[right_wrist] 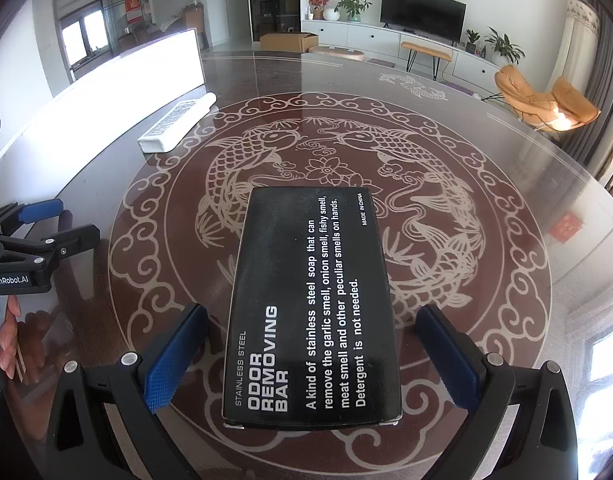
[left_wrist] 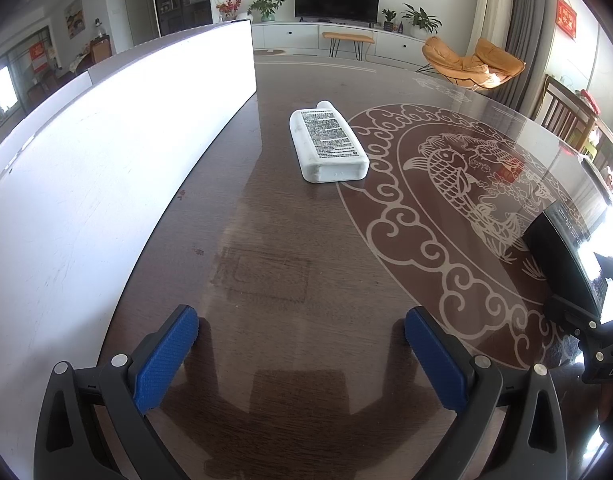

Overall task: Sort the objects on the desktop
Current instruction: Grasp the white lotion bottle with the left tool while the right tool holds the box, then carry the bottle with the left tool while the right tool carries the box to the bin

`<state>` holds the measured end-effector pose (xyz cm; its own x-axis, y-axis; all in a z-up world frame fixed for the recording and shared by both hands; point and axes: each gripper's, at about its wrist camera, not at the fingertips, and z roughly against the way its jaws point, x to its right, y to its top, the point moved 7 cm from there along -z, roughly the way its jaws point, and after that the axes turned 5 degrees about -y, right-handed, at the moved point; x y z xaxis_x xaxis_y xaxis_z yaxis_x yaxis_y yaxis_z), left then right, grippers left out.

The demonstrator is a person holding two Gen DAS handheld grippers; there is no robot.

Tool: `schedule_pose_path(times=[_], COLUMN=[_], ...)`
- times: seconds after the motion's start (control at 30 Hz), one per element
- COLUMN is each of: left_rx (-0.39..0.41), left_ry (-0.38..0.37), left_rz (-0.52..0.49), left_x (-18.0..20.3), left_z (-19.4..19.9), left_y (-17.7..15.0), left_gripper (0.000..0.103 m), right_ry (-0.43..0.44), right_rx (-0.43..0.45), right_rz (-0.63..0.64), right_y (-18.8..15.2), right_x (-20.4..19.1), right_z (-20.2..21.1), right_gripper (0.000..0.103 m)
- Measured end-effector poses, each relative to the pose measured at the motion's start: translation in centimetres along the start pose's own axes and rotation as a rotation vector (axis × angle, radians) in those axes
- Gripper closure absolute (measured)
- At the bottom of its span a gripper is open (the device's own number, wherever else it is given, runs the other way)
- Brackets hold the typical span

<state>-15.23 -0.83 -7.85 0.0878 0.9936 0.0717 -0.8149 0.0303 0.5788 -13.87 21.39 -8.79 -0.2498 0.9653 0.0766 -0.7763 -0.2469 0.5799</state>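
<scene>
A black box (right_wrist: 310, 312) printed "ODOR REMOVING BAR" lies flat on the dark table (right_wrist: 506, 168), over its koi pattern and between the blue-padded fingers of the right gripper (right_wrist: 310, 356), whose jaws stand wide with a gap on each side of the box. The left gripper (left_wrist: 302, 356) hovers low over bare tabletop, its jaws spread wide and holding nothing. Ahead of it a white bottle (left_wrist: 326, 146) lies on its side, label up, beside a long white box (left_wrist: 118, 152) along the table's left edge.
</scene>
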Motion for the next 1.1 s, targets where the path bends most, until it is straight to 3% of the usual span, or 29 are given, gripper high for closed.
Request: schedule_pose_path(times=[0.27,0.57,0.7,0.77,0.9,0.97,1.03,1.1], left_rx=[-0.021,-0.044,-0.020,-0.027,-0.030,0.000,0.034,0.043], left_ry=[-0.011,-0.041,0.022,0.045,0.017,0.017,-0.002,-0.009], left_rz=[-0.021,-0.068,0.022,0.056,0.014,0.003,-0.042,-0.078], left_x=[0.3,2.1,1.2,0.9,1.1,1.2,1.7,2.0], left_z=[-0.8,-5.6,-7.5,-8.2,-8.6,-8.1,-7.5,-7.1], left_y=[1.1,7.9,10.9,11.8,12.4,12.4,12.3,12.1], left_gripper=[0.000,0.000,0.000,0.000,0.000,0.015,0.046,0.051], right_ry=[0.000,0.000,0.000,0.000,0.000,0.000,0.000,0.000], right_rx=[0.000,0.000,0.000,0.000,0.000,0.000,0.000,0.000], right_rz=[0.000,0.000,0.000,0.000,0.000,0.000,0.000,0.000], right_y=[0.0,0.0,0.0,0.0,0.0,0.0,0.0,0.0], right_x=[0.0,0.0,0.0,0.0,0.0,0.0,0.0,0.0], right_z=[0.0,0.0,0.0,-0.1,-0.1,-0.1,-0.1,-0.1], right_gripper=[0.000,0.000,0.000,0.000,0.000,0.000,0.000,0.000])
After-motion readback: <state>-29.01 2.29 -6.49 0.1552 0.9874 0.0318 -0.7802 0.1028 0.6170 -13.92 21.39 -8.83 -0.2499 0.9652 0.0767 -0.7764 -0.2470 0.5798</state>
